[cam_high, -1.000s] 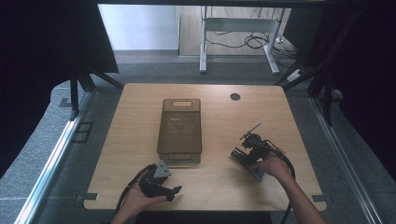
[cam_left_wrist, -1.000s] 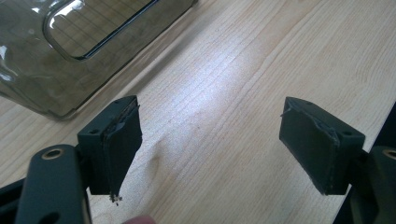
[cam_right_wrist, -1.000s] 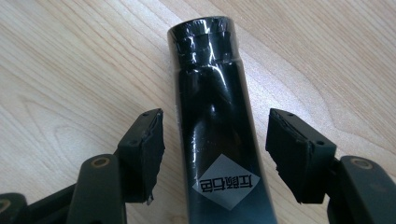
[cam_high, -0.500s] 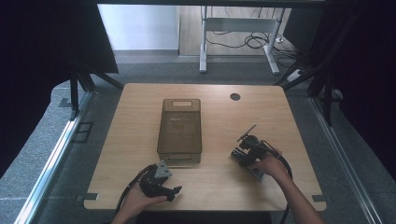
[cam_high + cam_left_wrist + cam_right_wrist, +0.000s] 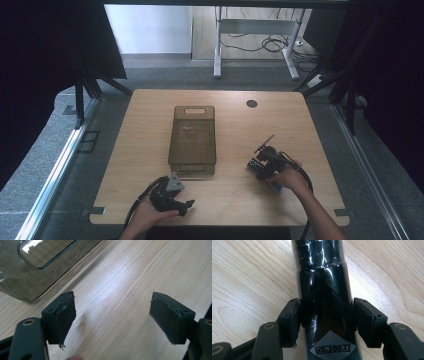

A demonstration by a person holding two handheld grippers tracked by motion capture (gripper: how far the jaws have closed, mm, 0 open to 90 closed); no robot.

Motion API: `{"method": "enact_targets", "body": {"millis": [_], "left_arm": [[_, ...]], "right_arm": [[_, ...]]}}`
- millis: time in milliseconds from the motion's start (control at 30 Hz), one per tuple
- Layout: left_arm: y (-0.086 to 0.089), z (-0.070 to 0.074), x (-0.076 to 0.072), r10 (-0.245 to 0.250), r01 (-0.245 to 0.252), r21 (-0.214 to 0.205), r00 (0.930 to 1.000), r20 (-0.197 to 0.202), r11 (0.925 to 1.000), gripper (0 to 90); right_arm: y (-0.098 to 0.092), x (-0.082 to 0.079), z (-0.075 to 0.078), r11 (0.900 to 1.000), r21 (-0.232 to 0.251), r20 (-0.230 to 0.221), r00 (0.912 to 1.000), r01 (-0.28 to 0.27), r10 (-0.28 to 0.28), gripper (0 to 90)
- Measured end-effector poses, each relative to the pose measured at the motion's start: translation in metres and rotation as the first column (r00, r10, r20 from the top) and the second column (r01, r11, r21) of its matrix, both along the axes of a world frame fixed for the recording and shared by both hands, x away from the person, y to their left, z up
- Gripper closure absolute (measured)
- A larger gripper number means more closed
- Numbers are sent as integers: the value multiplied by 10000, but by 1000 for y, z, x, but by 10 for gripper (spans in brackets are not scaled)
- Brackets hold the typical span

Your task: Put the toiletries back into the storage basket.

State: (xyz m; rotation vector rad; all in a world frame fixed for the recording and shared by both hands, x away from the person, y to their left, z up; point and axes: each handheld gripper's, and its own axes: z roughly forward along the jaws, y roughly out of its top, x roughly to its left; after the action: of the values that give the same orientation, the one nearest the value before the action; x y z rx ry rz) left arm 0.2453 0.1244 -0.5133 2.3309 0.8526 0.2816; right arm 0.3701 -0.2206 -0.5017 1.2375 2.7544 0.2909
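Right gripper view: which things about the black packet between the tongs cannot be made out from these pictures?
- Black packet: its far end is cut off by the top edge of the right gripper view, so its full length is hidden.
- Its white label: cut by the bottom edge, the print too unclear to read.
- Its contents: hidden by the glossy black wrap.
- In the high view, the right tongs and hand cover most of it; it is too small to identify.

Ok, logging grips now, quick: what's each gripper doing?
Left gripper: open, nothing between its fingers, over bare wooden table.
Right gripper: fingers have just been closing, now shut on the glossy black plastic-wrapped package.
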Motion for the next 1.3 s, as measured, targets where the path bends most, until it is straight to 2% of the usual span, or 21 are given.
{"method": "enact_targets", "body": {"millis": [233,700,933,1167,1200,1300], "left_arm": [[-1,0,0,-28,28,0,10000,7,10000,212],[0,0,0,-4,4,-3,10000,23,10000,212],[-2,-2,0,-63,64,48,10000,-37,10000,212],[-6,-3,-1,-174,175,106,9998,-85,9998,212],[-7,-3,-1,-183,184,132,9998,-85,9997,212],[-7,-4,-2,-225,226,156,9997,-79,9996,212]], "right_arm": [[-3,2,-1,9998,133,-174,9998,128,-125,413],[-2,8,0,9994,2,-536,9980,346,-345,448],[-7,10,1,9978,331,-734,9958,575,-549,450],[-10,10,13,9926,997,-783,9950,692,-615,451],[-10,11,18,9891,1272,-789,9948,736,-638,452],[-9,10,24,9850,1537,-792,9946,783,-667,452]]}}
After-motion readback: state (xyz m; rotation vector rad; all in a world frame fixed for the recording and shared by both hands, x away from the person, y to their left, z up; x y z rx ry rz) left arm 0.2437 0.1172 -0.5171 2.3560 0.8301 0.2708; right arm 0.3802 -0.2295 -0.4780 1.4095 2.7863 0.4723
